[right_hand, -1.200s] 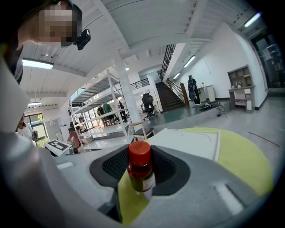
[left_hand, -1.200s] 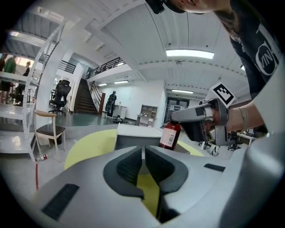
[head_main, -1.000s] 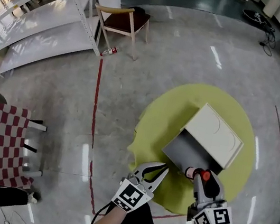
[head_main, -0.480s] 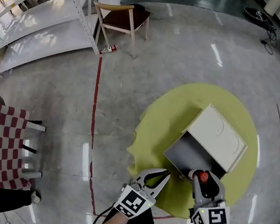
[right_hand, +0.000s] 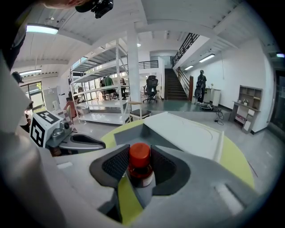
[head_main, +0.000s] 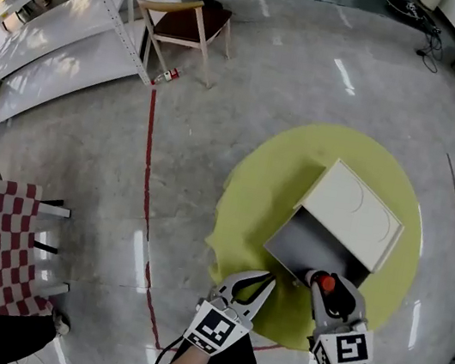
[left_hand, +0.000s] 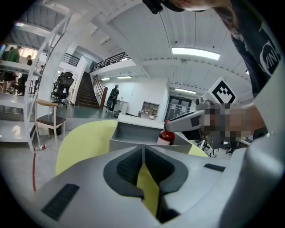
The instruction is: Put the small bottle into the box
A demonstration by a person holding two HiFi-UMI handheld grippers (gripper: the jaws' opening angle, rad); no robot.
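Large open lab or workshop hall. Polished grey floor (head_main: 255, 77) with red tape line (head_main: 147, 189); white metal shelving rack (head_main: 68, 48) upper left; staircase (right_hand: 177, 89) to railed mezzanine (right_hand: 187, 42); ceiling strip lights (left_hand: 196, 53).

I see a round yellow-green tabletop (head_main: 266, 184), one open rectangular box (head_main: 353, 212), white lid, grey inside, resting near its middle, glossy grey floor (head_main: 226, 89) around.
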